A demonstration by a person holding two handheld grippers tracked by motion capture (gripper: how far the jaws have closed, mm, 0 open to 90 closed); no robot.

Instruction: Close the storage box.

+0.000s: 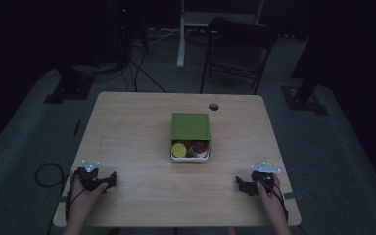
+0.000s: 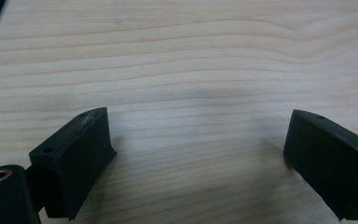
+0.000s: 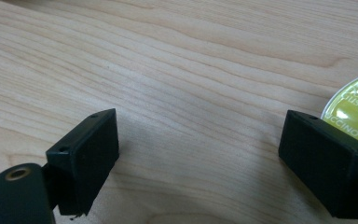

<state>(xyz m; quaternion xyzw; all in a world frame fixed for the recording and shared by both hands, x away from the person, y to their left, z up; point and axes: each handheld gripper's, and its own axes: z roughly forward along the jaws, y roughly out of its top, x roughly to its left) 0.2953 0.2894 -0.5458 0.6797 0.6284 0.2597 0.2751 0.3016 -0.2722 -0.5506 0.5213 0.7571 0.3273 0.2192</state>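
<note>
Grippers resting on table (image 1: pixel 127 147) near corners: left gripper (image 2: pixel 196 154) gaping wide, empty; right gripper (image 3: pixel 198 154) gaping wide, yellow-lidded capsule (image 3: pixel 354 109) lying just beyond one jaw. Green-lidded box (image 1: pixel 190 137) sitting mid-table, part uncovered.

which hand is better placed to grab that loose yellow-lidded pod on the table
Probably the right. The yellow-lidded pod lies just beyond one jaw of the open right hand-held gripper, while the open left hand-held gripper faces bare table at the opposite corner.
</note>
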